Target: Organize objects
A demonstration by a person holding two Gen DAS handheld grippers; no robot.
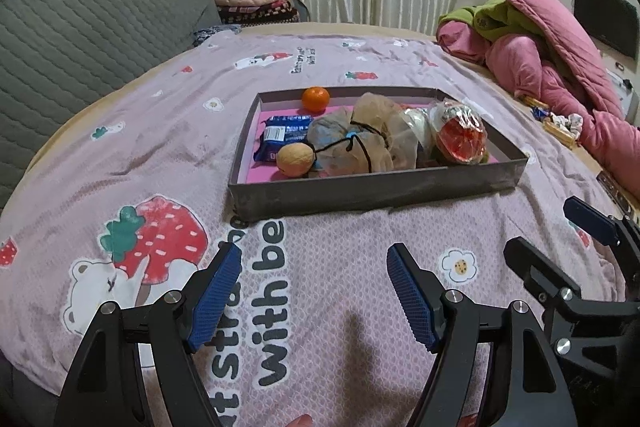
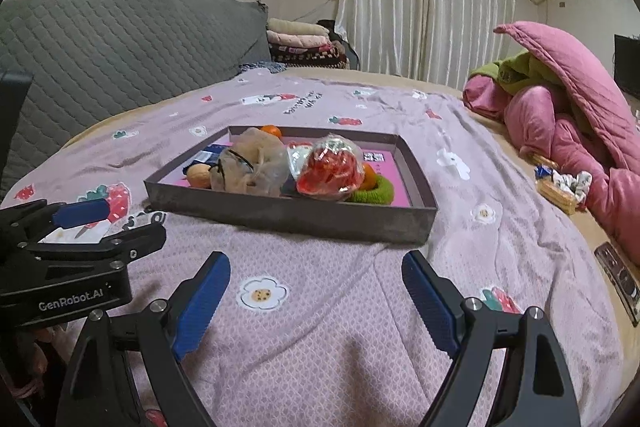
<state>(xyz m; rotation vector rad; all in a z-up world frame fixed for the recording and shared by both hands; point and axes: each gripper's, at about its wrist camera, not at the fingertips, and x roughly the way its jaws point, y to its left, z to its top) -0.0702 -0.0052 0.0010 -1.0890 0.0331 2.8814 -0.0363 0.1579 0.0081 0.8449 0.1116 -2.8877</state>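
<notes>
A shallow grey box point(image 1: 372, 191) with a pink floor sits on the bed sheet; it also shows in the right wrist view point(image 2: 288, 215). Inside lie an orange point(image 1: 315, 99), a blue snack pack point(image 1: 280, 137), a tan ball point(image 1: 296, 159), crumpled mesh bags point(image 1: 360, 139), a red foil-wrapped item point(image 1: 460, 141) and a green hair tie point(image 2: 374, 193). My left gripper point(image 1: 314, 291) is open and empty above the sheet, short of the box. My right gripper point(image 2: 316, 301) is open and empty, beside the left one.
A pink quilt point(image 1: 560, 67) with a green cloth is heaped at the right. Small snacks and a scrunchie point(image 2: 564, 187) lie by it. A grey headboard point(image 1: 80, 39) is at the left, folded blankets point(image 1: 252, 1) at the back. A dark flat device point(image 2: 618, 277) lies at the bed's right edge.
</notes>
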